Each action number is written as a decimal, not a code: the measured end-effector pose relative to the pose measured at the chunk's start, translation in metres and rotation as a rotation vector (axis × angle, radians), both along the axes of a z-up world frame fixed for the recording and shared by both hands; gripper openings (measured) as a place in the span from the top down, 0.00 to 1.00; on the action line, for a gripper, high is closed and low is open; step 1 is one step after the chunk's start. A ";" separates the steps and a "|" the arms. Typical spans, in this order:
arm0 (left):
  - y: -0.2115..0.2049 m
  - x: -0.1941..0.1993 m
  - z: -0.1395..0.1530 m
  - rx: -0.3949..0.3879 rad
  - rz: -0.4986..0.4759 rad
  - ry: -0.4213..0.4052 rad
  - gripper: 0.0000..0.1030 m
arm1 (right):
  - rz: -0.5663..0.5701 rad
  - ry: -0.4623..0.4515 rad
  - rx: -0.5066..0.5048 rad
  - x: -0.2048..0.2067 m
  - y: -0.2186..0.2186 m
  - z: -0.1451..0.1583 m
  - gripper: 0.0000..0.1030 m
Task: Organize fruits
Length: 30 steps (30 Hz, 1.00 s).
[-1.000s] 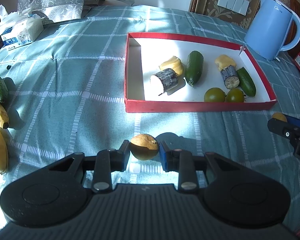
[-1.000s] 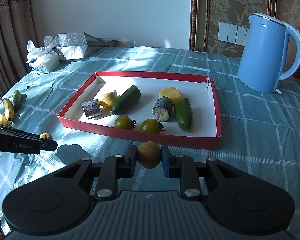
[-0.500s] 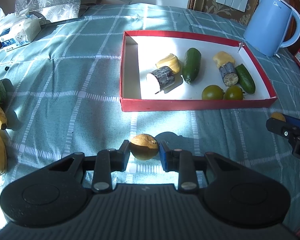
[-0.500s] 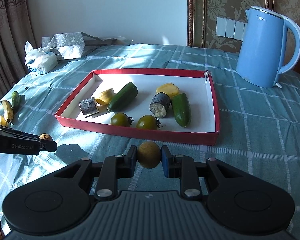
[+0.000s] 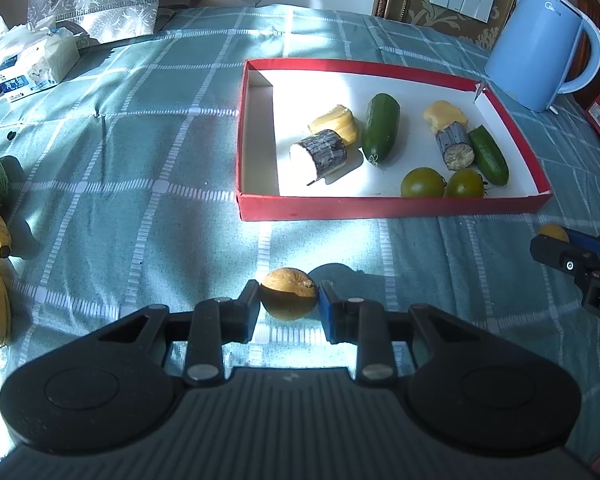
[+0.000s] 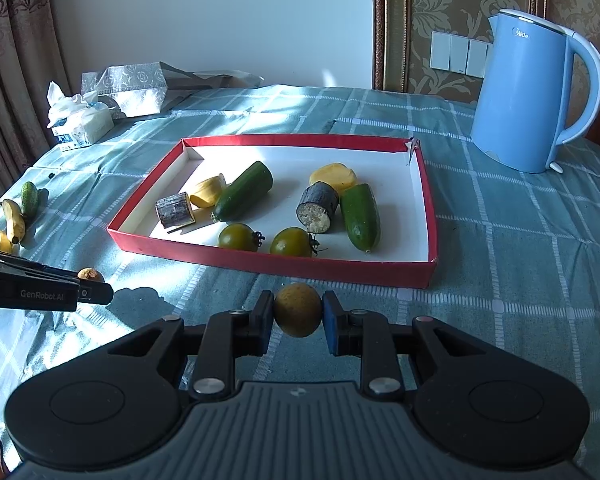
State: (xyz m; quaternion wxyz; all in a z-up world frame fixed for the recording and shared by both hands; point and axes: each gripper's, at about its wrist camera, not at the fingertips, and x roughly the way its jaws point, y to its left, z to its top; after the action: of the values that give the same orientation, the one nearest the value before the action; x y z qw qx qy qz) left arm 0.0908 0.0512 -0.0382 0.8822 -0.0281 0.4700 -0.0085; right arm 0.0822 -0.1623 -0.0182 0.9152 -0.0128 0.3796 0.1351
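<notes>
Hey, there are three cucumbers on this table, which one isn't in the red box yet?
The small cucumber at the table's far left edge, lying on the cloth beside the bananas. The other two cucumbers already lie inside the red box.

Two tool-mounted fisheyes, angled down, both facing red tray (image 5: 380,202)

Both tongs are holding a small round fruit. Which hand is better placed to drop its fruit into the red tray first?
Right, probably. The right tongs, shut on a round yellow-brown fruit, sit nearer the red cardboard tray. The left tongs, with their tan fruit, sit farther back.
</notes>
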 end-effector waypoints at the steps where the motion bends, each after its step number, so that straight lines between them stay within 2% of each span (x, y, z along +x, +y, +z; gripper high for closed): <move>1: 0.000 0.000 0.000 0.000 -0.001 0.000 0.73 | -0.001 0.000 0.000 0.000 0.000 0.000 0.75; 30: -0.002 -0.002 0.000 0.004 -0.004 0.003 0.73 | -0.004 0.006 0.006 -0.001 -0.001 -0.001 0.75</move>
State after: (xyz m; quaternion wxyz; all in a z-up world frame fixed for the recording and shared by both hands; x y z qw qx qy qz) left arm 0.0890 0.0488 -0.0384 0.8814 -0.0257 0.4715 -0.0092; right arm 0.0816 -0.1632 -0.0187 0.9143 -0.0089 0.3821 0.1343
